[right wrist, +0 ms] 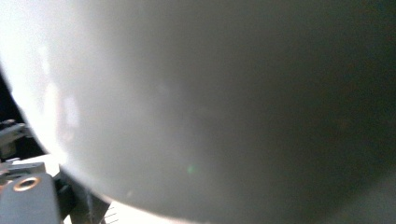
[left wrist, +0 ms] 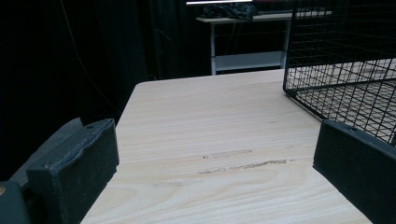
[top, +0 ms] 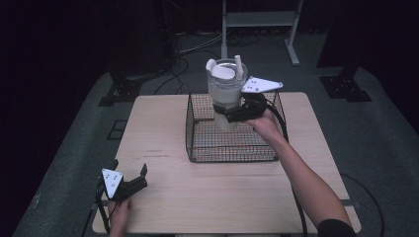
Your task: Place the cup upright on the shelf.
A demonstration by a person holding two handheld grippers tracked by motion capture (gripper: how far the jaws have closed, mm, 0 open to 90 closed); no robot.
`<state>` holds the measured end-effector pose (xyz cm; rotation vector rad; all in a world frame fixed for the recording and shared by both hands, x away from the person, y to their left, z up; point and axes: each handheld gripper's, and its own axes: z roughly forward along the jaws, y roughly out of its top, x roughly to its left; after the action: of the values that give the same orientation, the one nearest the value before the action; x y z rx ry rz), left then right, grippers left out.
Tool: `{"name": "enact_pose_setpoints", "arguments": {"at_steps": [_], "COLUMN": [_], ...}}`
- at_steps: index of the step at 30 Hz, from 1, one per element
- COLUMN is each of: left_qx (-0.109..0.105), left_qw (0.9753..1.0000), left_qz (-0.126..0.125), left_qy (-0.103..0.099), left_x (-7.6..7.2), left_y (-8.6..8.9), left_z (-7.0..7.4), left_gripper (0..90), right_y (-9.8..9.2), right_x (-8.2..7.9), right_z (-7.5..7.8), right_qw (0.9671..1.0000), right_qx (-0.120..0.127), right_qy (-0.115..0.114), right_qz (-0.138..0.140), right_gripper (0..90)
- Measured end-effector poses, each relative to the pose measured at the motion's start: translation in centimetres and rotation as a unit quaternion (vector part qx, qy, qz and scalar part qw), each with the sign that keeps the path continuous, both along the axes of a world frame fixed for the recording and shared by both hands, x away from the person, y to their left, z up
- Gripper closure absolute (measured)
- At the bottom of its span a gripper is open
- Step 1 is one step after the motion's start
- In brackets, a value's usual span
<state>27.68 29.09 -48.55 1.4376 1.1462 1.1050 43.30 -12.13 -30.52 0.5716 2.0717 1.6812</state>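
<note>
Right claw (top: 228, 114) is clamped around the lower body of my white tumbler (top: 225, 94), holding it upright above the black wire basket (top: 197, 143) on the worktop (top: 158, 133). Left claw (top: 131, 178) rests near the worktop's front left corner, jaws spread wide with nothing between them.

Pale, light-grained wooden table (top: 163, 143) is showing faint darker streaks along the grain in the left gripper view. Black wire-mesh basket (top: 197, 143) is presenting a fine square grid pattern. White plastic tumbler with clear lid and white straw (top: 225, 91) is reading off-white, shading to grey in the right gripper view. Right gripper (top: 232, 114) is appearing black with a pale grey triangular plate. Left gripper (top: 131, 170) is showing black too, its plate white-grey with dark dots. Floor (top: 375, 138) is looking dull grey-green.
</note>
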Motion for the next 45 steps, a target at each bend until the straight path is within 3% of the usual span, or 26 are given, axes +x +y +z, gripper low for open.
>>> {"name": "enact_pose_setpoints", "arguments": {"at_steps": [15,23,37,45], "left_qx": [-0.001,0.000,0.002,0.007], "left_qw": [1.0000,1.0000,0.9999,0.9999], "left_qz": [-0.004,-0.006,-0.007,-0.010], "left_qy": [-0.004,-0.007,-0.009,-0.009], "left_x": [-0.1,-0.1,-0.1,-0.2], "left_y": [0.1,0.1,0.1,0.0], "left_z": [0.0,0.0,0.0,0.0], "left_gripper": [0.0,0.0,0.0,0.0], "right_y": [1.6,2.2,2.4,3.2], "right_x": [3.7,5.0,6.9,7.6], "right_z": [-0.7,-2.1,-4.7,-6.6], "right_qw": [0.9997,0.9992,0.9978,0.9962], "right_qx": [-0.003,-0.019,-0.020,-0.029], "right_qy": [0.022,0.035,0.064,0.079], "right_qz": [-0.007,-0.008,0.002,0.024], "right_gripper": [8.7,8.7,8.7,8.7]}}
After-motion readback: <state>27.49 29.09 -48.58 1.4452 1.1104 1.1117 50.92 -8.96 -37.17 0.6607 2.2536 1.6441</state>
